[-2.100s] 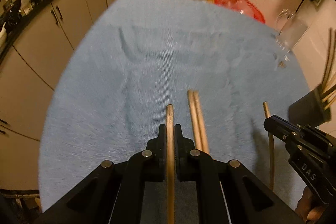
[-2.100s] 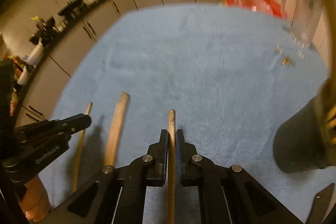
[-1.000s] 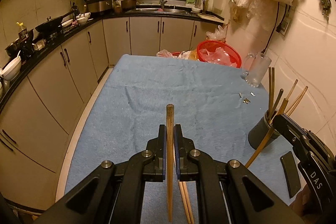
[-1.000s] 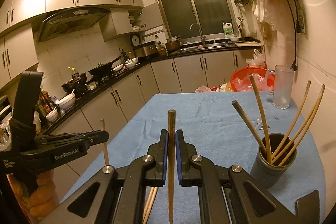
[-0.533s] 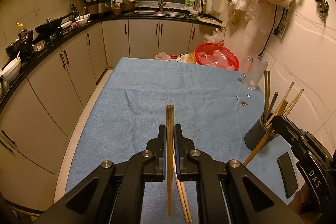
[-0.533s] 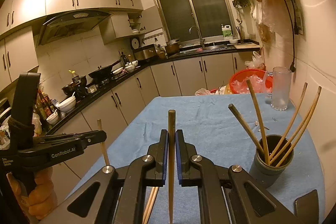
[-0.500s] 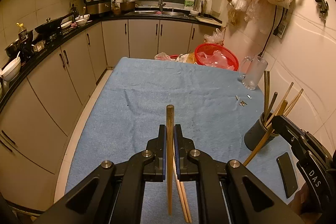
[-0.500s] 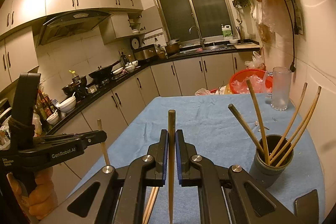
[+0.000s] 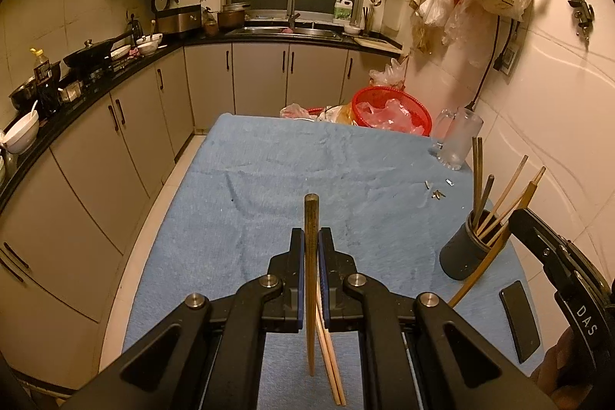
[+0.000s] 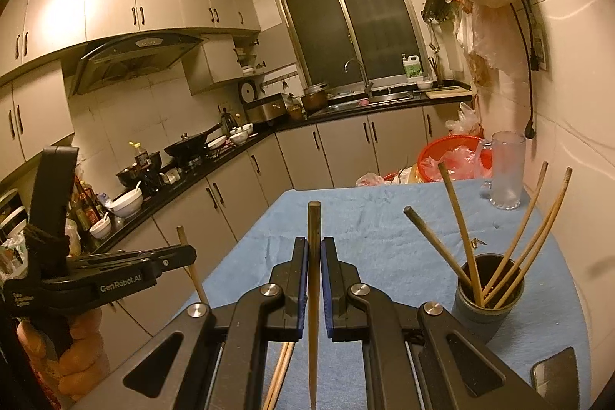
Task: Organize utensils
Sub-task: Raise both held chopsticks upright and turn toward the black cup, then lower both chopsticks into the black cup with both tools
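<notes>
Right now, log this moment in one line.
left gripper: shut on wooden chopstick | right gripper: shut on chopstick | dark cylindrical holder: five sticks

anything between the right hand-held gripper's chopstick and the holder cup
Nothing visible. Bare blue cloth lies between the chopstick in the right hand-held gripper and the holder cup; only chopsticks already inside crowd its mouth.
</notes>
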Demonstrator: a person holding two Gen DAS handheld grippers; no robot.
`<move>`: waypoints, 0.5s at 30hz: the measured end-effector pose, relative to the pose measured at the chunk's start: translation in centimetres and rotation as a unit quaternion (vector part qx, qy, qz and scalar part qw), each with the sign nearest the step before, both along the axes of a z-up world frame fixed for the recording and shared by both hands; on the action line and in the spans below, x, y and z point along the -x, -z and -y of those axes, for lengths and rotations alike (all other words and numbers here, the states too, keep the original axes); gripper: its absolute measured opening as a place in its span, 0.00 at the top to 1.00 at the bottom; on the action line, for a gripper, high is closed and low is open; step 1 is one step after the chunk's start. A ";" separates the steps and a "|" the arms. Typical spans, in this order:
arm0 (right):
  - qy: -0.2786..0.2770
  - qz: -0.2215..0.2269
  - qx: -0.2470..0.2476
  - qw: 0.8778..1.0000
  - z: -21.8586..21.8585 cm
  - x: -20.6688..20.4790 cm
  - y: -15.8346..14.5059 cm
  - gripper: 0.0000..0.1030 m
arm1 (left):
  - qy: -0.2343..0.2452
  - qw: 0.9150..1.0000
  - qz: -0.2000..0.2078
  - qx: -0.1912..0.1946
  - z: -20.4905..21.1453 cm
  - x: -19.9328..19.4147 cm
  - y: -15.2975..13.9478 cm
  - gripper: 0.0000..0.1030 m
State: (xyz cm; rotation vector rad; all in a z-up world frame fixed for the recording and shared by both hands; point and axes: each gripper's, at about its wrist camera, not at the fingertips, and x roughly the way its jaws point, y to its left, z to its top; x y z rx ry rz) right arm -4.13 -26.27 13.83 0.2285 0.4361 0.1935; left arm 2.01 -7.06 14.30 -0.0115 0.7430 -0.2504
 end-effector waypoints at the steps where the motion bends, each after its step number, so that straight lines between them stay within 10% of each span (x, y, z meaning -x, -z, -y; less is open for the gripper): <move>1: 0.000 0.001 -0.001 1.000 0.1 0.1 -0.1 0.93 | 0.000 1.000 0.001 0.001 -0.1 0.0 -0.1 0.93; 15: 0.028 0.033 -0.028 0.999 3.6 2.7 -2.4 0.93 | 0.022 1.000 0.021 0.006 1.2 1.6 -2.7 0.93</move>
